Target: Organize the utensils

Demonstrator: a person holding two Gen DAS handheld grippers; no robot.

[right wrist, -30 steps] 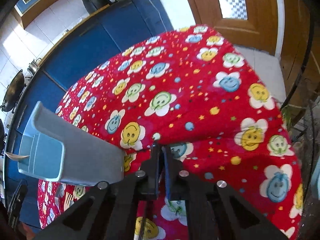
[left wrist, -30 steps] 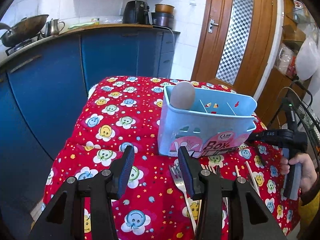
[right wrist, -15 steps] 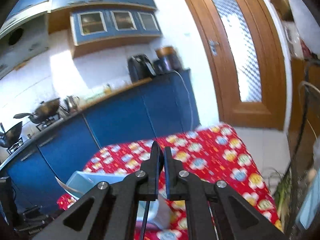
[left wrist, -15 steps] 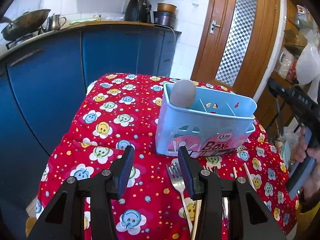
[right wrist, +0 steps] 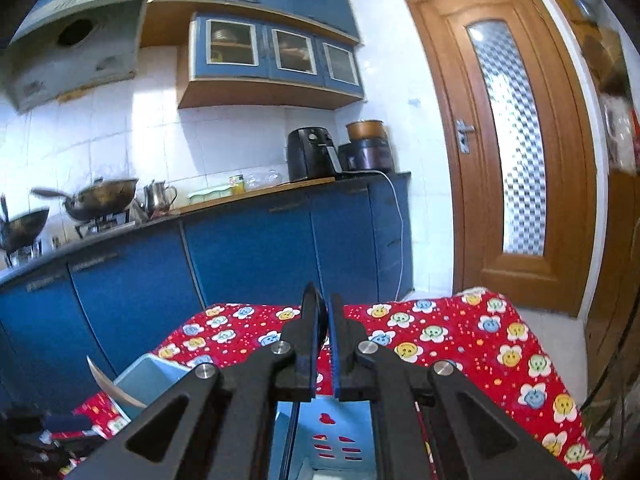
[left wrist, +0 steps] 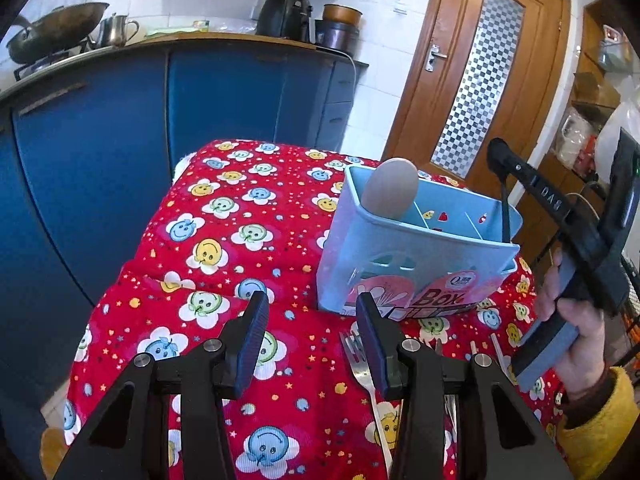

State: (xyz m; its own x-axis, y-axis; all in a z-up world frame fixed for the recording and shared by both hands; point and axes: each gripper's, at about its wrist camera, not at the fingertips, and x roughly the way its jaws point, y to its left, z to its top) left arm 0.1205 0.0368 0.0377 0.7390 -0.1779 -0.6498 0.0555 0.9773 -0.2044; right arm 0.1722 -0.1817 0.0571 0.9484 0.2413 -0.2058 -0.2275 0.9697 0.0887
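A light blue utensil basket [left wrist: 400,264] stands on the red smiley-print tablecloth [left wrist: 224,240], with a wooden spoon head [left wrist: 390,194] sticking up from its left compartment. My left gripper [left wrist: 312,300] hovers open and empty just before the basket's front wall. A fork [left wrist: 362,360] lies on the cloth under its right finger. A hand holds my right gripper [left wrist: 498,152] over the basket's right end. It is shut on a thin dark stick [left wrist: 506,216] that hangs down into the right compartment. In the right wrist view the right gripper [right wrist: 325,300] points level and the stick [right wrist: 294,420] drops into the basket [right wrist: 148,368].
Pale chopsticks [left wrist: 496,344] lie on the cloth right of the fork. Blue cabinets [left wrist: 220,92] with a wok, a kettle and an air fryer stand behind the table. A wooden door [left wrist: 476,80] is at the back right. The cloth falls away at the table's left edge.
The right gripper rose from beside the basket, tipped up from facing the cloth to level, and now sits above the basket's right end. The left gripper stayed put.
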